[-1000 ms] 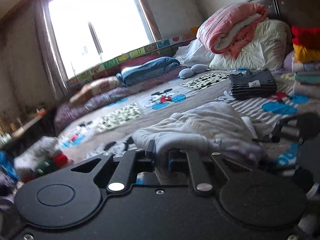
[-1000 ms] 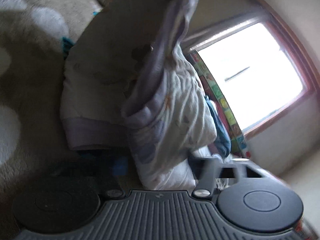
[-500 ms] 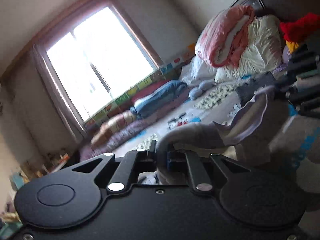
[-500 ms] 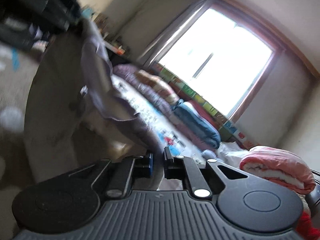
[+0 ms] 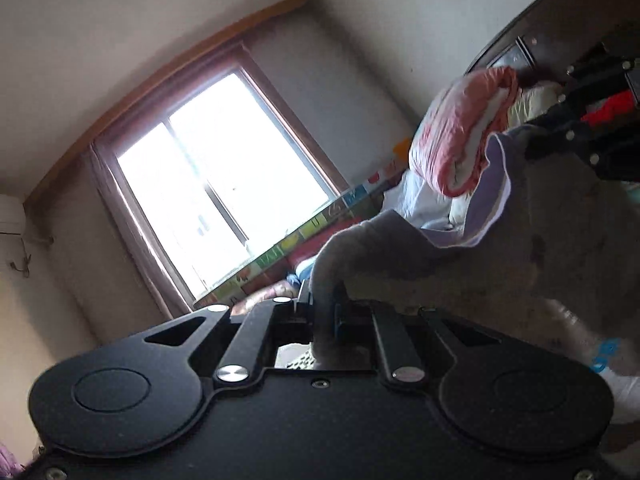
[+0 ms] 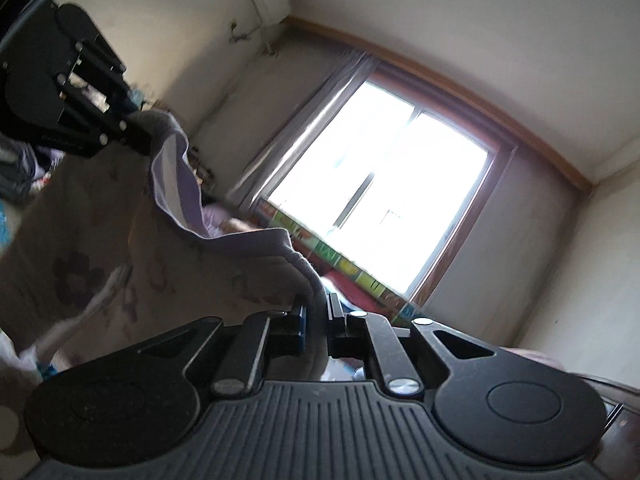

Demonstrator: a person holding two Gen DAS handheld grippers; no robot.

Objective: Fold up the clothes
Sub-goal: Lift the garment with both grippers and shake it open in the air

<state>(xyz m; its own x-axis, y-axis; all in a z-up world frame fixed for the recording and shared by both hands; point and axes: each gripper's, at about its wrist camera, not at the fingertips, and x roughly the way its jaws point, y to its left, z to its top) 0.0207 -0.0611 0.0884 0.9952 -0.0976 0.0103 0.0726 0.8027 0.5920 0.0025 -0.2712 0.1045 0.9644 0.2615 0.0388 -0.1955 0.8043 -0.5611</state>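
A: Report containers and contents.

B: No container can be made out in either view. Background items only: window (image 5: pixel 216 184), a rolled pink quilt (image 5: pixel 460 132) at 2 o'clock in the left wrist view, and a colourful tile strip (image 5: pixel 304 236) under the window sill.

A: Location and orientation of the garment?

B: The garment (image 5: pixel 540 240) is off the bed, suspended between both grippers. In the left wrist view it fills the sector from 1 to 4 o'clock. Its lilac-trimmed top edge (image 5: pixel 484 200) is the long axis, and it sags between the two grip points. In the right wrist view the same garment (image 6: pixel 120 248) occupies 8 to 10 o'clock, with the trim running from the 10 o'clock corner down to centre. The body hangs below the edge; faint floral print is visible.

A: Claw states?

B: The left gripper (image 5: pixel 324 312) is closed tight on one end of the garment edge, fabric pinched between the pads. The right gripper (image 6: pixel 316 320) is closed likewise on the opposite end.

A: Pose?

B: Both grippers point roughly level toward the window wall. Each appears in the other's view: the right gripper (image 5: pixel 560 136) at 2 o'clock, the left gripper (image 6: pixel 132 136) at 10 o'clock, fabric emerging from its tips.
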